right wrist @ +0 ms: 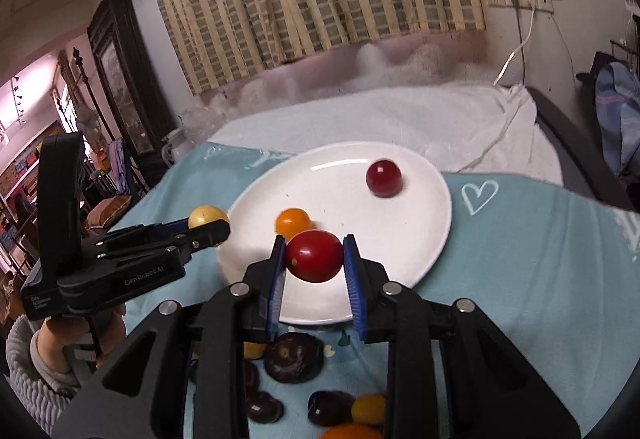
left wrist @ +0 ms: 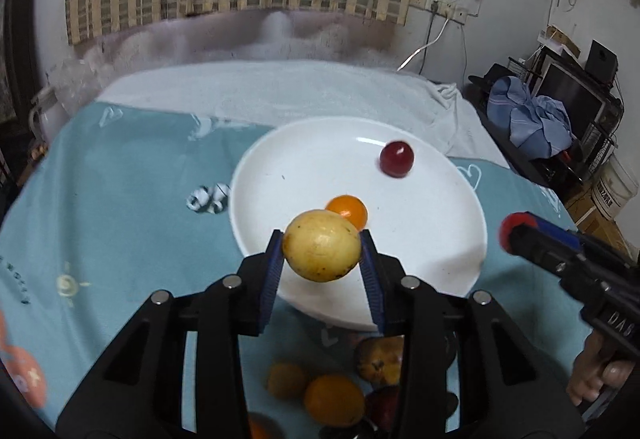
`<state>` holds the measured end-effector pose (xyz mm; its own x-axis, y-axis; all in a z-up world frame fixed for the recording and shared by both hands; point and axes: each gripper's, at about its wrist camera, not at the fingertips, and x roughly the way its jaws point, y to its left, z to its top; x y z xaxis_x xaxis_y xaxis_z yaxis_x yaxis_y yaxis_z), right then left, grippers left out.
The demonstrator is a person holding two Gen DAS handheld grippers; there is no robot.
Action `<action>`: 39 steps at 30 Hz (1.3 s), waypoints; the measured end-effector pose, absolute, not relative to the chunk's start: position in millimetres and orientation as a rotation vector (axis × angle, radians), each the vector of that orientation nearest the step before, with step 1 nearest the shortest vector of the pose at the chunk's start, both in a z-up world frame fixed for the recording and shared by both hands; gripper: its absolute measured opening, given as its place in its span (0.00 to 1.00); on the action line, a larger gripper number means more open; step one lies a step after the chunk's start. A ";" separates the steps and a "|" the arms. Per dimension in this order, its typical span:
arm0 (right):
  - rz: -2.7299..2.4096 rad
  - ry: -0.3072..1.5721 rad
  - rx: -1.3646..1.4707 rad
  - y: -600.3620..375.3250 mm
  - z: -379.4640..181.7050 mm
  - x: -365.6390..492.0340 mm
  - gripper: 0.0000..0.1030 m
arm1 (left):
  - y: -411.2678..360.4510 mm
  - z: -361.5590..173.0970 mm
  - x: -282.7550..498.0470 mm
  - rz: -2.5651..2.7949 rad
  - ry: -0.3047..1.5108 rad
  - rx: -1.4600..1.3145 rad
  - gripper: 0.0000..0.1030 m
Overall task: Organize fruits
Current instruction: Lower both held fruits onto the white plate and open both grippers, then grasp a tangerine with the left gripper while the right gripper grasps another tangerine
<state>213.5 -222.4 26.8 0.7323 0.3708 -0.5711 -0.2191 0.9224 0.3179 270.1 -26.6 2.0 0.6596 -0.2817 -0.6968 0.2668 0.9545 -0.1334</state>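
My left gripper (left wrist: 322, 253) is shut on a yellow oval fruit (left wrist: 322, 245), held above the near rim of the white plate (left wrist: 304, 159). On the plate lie a small orange tomato (left wrist: 348, 210) and a dark red round fruit (left wrist: 397, 159). My right gripper (right wrist: 314, 259) is shut on a red cherry tomato (right wrist: 314, 256) over the plate's (right wrist: 420, 231) near edge. The orange tomato (right wrist: 294, 221) and the dark red fruit (right wrist: 383, 177) show beyond it. The left gripper (right wrist: 210, 227) with the yellow fruit (right wrist: 206, 217) appears at the left, the right gripper (left wrist: 516, 235) at the right.
Loose fruits (left wrist: 332, 395) lie on the light blue cloth (left wrist: 120, 199) under my grippers: orange, yellow and dark chestnut-like ones (right wrist: 294, 357). A white towel (right wrist: 400, 115) covers the far end. Striped curtains hang behind; a chair with blue clothes (left wrist: 532, 115) stands at the right.
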 end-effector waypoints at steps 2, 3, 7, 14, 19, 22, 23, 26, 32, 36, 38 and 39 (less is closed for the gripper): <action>0.317 0.726 0.248 -221.7 14.2 228.6 0.30 | -31.1 -14.7 276.1 -0.310 0.817 -0.017 0.38; 0.302 0.740 0.257 -224.1 12.0 233.6 0.32 | -33.3 -21.3 278.4 -0.310 0.827 -0.007 0.45; 0.285 0.683 0.348 -243.4 17.9 231.0 0.60 | -26.6 -16.2 271.6 -0.280 0.769 0.011 0.71; 0.358 0.637 0.428 -254.8 47.7 195.7 0.61 | 7.8 5.0 242.2 -0.218 0.715 -0.035 0.83; 0.335 0.616 0.372 -255.1 35.6 140.8 0.66 | 42.1 7.3 192.7 -0.178 0.664 -0.039 0.87; 0.324 0.647 0.344 -254.0 26.0 123.2 0.66 | 56.5 -9.8 162.2 -0.156 0.672 -0.035 0.88; 0.329 0.648 0.354 -255.5 24.7 119.0 0.66 | 59.1 -15.5 156.6 -0.147 0.690 -0.030 0.88; 0.337 0.647 0.402 -261.2 22.1 109.8 0.67 | 60.1 -24.0 147.0 -0.158 0.714 -0.027 0.88; 0.320 0.715 0.409 -259.9 10.8 105.6 0.70 | 47.4 -37.7 153.8 -0.130 0.773 0.075 0.88; 0.321 0.749 0.360 -250.9 7.2 106.8 0.70 | 40.0 -47.2 158.5 -0.130 0.819 0.123 0.88; 0.318 0.758 0.339 -248.3 5.1 106.1 0.70 | 39.3 -50.1 160.2 -0.152 0.836 0.119 0.88; 0.316 0.762 0.333 -247.7 4.0 105.1 0.70 | 39.4 -50.8 160.9 -0.154 0.841 0.118 0.88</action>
